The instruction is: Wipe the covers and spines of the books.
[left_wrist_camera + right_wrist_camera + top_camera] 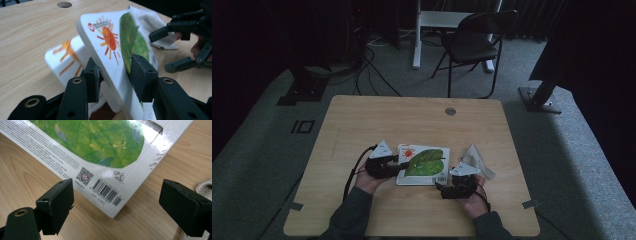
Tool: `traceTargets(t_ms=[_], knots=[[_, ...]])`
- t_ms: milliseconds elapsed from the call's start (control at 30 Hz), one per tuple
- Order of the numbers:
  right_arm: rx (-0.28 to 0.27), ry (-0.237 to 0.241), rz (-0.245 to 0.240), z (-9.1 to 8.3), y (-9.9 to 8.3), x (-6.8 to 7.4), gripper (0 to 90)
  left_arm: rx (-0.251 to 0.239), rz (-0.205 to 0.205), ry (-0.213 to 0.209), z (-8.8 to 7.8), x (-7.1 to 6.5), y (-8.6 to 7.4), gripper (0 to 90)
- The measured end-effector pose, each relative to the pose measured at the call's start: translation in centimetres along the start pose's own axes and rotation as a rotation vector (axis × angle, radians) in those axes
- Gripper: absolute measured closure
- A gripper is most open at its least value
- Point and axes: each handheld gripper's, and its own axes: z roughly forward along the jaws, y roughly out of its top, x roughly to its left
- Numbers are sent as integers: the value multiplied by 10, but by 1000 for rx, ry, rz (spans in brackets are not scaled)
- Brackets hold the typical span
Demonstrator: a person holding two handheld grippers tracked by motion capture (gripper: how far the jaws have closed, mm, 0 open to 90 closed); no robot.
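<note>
The left gripper [113, 77] is clamped on a raised wad of the board book's [424, 162] thick pages, low in the middle of its own view. The right gripper [130, 207] gapes wide and empty over the barcode corner. The book lies at the table's [362, 115] centre in the high view — stiff, glossy, probably slippery, moderately heavy. Best pinched at a page edge or the spine side; a cloth [477, 160] sits just right.

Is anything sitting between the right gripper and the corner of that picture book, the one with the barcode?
Nothing visible does. The right gripper has its jaws open with only bare table before the book's barcode corner. The white cloth lies off to the side. The left gripper is clamped on the book's opposite edge.
</note>
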Motion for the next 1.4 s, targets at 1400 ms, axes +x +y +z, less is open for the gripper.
traceTargets(t_ms=[1400], knots=[[-129, 52, 21, -10, 18, -10, 246, 25, 42, 111, 4, 0, -14, 620]])
